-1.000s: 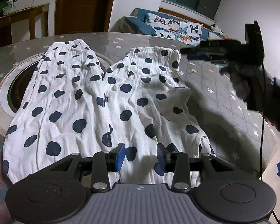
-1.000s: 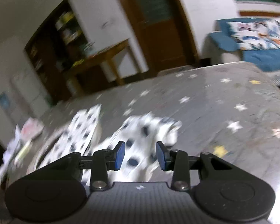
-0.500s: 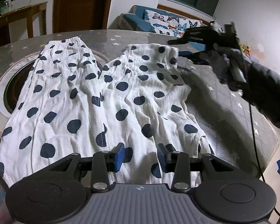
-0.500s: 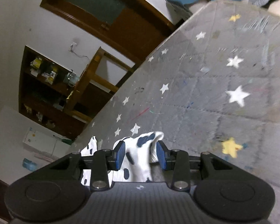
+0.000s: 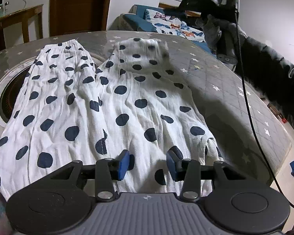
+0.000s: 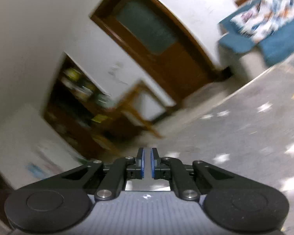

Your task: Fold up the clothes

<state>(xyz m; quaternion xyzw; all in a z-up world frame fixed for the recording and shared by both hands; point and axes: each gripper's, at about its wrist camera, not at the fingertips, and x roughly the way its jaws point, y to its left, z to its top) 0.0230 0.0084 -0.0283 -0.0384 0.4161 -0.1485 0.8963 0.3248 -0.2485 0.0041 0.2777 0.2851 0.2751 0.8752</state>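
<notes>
Clearly the right gripper (image 6: 147,165), shut on nothing visible, may have missed the trousers' (image 5: 127,101) blurred hem, while the left gripper (image 5: 147,164) gapes.

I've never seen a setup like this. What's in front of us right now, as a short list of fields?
garment: white polka-dot trousers, spread flat, far right leg end lifted and blurred
surface: grey star-print table cover
left gripper: jaws open, low over the near edge of the trousers
right gripper: jaws nearly closed; view blurred, so whether it grips cloth is unclear
holder: gloved hand on the right gripper's handle
background: wooden door, blue sofa
</notes>
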